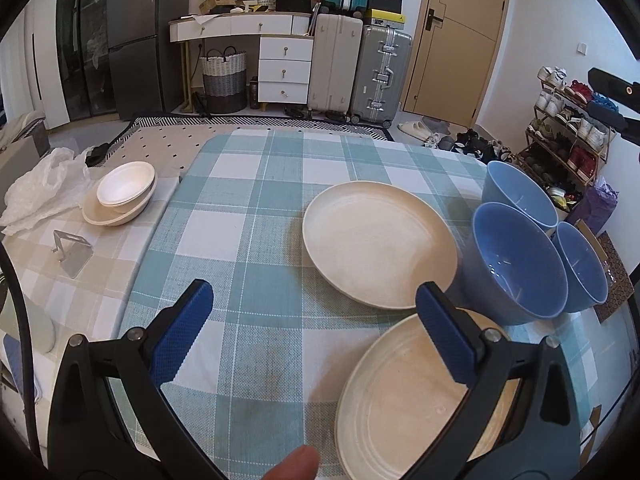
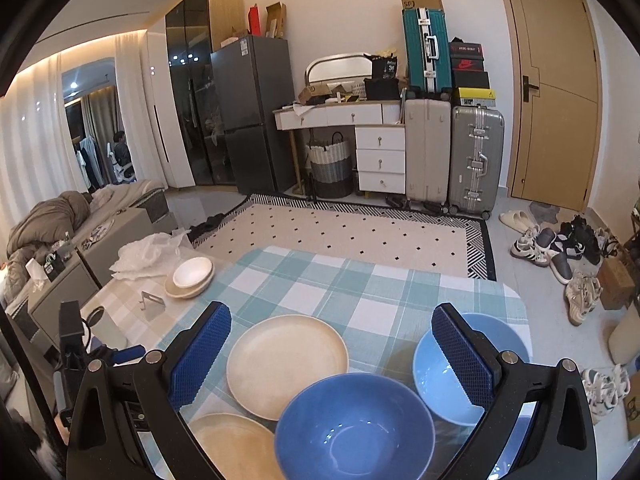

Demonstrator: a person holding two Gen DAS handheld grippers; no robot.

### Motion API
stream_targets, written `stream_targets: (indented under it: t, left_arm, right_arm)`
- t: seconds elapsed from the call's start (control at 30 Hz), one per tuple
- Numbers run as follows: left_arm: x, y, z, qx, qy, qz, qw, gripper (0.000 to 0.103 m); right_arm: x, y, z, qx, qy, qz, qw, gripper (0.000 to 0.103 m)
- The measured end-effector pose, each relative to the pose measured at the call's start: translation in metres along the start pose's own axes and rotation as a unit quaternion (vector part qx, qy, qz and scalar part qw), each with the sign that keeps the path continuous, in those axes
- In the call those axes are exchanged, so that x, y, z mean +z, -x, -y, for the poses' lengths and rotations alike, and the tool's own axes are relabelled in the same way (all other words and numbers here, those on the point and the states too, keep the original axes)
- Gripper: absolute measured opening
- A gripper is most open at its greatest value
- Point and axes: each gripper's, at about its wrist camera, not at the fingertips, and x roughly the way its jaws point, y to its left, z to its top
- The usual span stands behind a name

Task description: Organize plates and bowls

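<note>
Left gripper [image 1: 314,320] hangs over the check cloth [image 1: 248,216] with jaws wide apart, nothing held. Its right finger [image 1: 444,336] sits above the rim of the near plate [image 1: 404,404], which lies at the counter's near edge. A fingertip [image 1: 294,465] shows at the bottom of the left wrist view.

Right gripper [image 2: 332,356] also has jaws spread wide, empty, above the dishes.

Second plate [image 1: 376,248] lies flat further in, toward the middle of the cloth, apart from the near plate in the left view; in the right wrist view their rims look close or just overlapping, cannot tell which.

Three blue bowls cluster at the counter's right side: front bowl [image 1: 520,264] just beside the second plate and touching or nearly touching the near plate's rim; back bowl [image 1: 518,194] behind it; third bowl [image 1: 584,268] at the right edge. All upright, pressed close together.

At the far left corner, off the check cloth, a stack of pale dishes [image 1: 122,194]: small white bowls nested in a wider cream one. Crumpled plastic bag [image 1: 44,190] just beside the stack. A clear stand [image 1: 72,252] sits nearer the left edge.

Suitcases [image 1: 360,68] and a door [image 1: 452,36] stand beyond the counter.
</note>
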Motion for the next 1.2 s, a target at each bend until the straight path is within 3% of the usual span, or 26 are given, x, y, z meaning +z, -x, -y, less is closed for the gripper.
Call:
stream_targets:
  t: [0.57, 1.2]
  left_arm:
    - [0.014, -0.064, -0.011, 0.015, 0.029, -0.044, 0.9985, 0.101]
    - [0.008, -0.125, -0.011, 0.014, 0.030, -0.090, 0.9954, 0.101]
  right_arm:
    - [-0.017, -0.121, 0.016, 0.015, 0.011, -0.136, 0.991, 0.102]
    - [-0.045, -0.206, 0.008, -0.001, 0.040, -0.245, 0.969, 0.102]
